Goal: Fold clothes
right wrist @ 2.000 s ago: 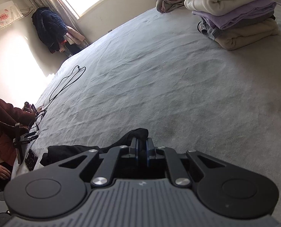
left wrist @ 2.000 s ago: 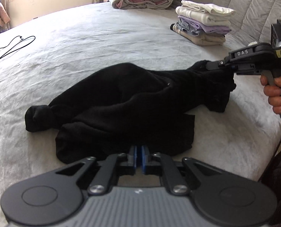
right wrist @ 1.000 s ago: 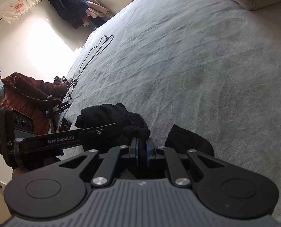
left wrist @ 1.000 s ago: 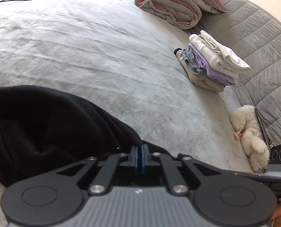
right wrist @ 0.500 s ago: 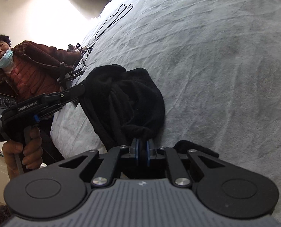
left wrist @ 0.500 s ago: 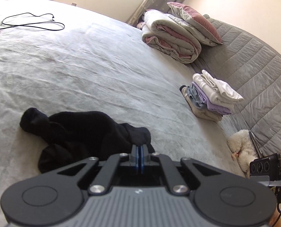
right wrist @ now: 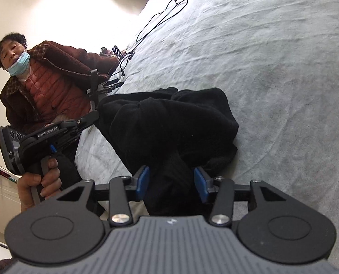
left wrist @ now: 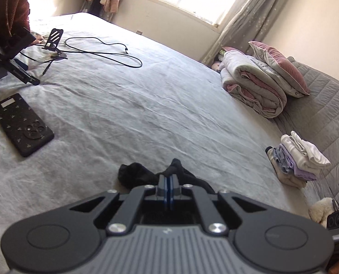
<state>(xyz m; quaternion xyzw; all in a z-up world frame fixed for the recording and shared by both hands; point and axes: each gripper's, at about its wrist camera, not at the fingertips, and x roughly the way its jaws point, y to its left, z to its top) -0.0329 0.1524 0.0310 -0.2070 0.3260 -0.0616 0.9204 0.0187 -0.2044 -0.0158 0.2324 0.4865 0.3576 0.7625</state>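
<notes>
Black garment (right wrist: 169, 125): heaped on grey bed (right wrist: 283, 68), frame centre | right gripper (right wrist: 171, 182): jaws opening, a fold lying between pads | left gripper (left wrist: 168, 187): clenched on garment edge | lettering "GenRobot.AI" read at left.

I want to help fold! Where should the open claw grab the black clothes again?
Probably the ribbed end of the black garment, the part lying between the right claw as its jaws are opening. It is narrow and bunched, so come straight along the bed from the near edge. The left claw is shut on another edge.
</notes>
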